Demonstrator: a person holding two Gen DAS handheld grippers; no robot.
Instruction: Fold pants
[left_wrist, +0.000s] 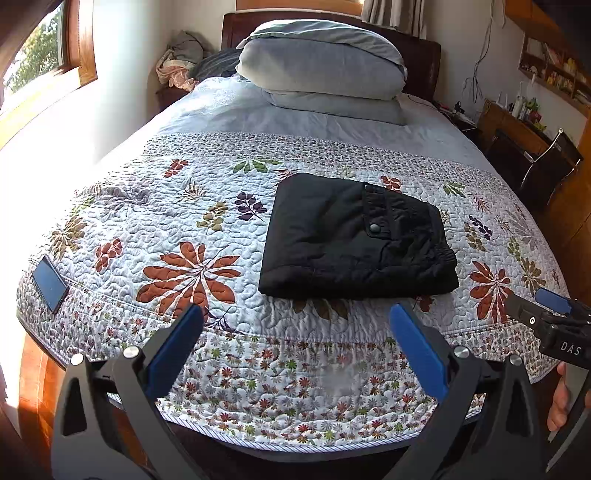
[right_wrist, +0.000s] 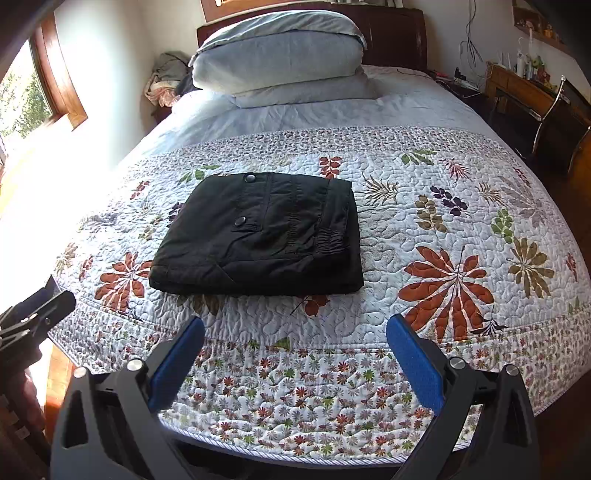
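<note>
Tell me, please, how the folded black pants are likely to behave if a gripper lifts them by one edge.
The black pants would probably droop and unfold: they are soft fabric in loose stacked layers. They look padded, so likely light for their bulk. On the quilted bedspread a push would probably bunch them rather than slide them.

— carrying everything: a bed under a pale quilt printed with red, green and purple leaves, a band of small flowers along the near edge.

— lying on it?

— black pants, folded into a flat rectangle near the foot, two snap buttons and a gathered waistband facing up. well apart, at the near left corner, a dark phone, flat, screen up.

— toward the headboard?

— a thick grey-blue folded duvet, stacked in layers, resting on the plain pale part of the cover.
</note>
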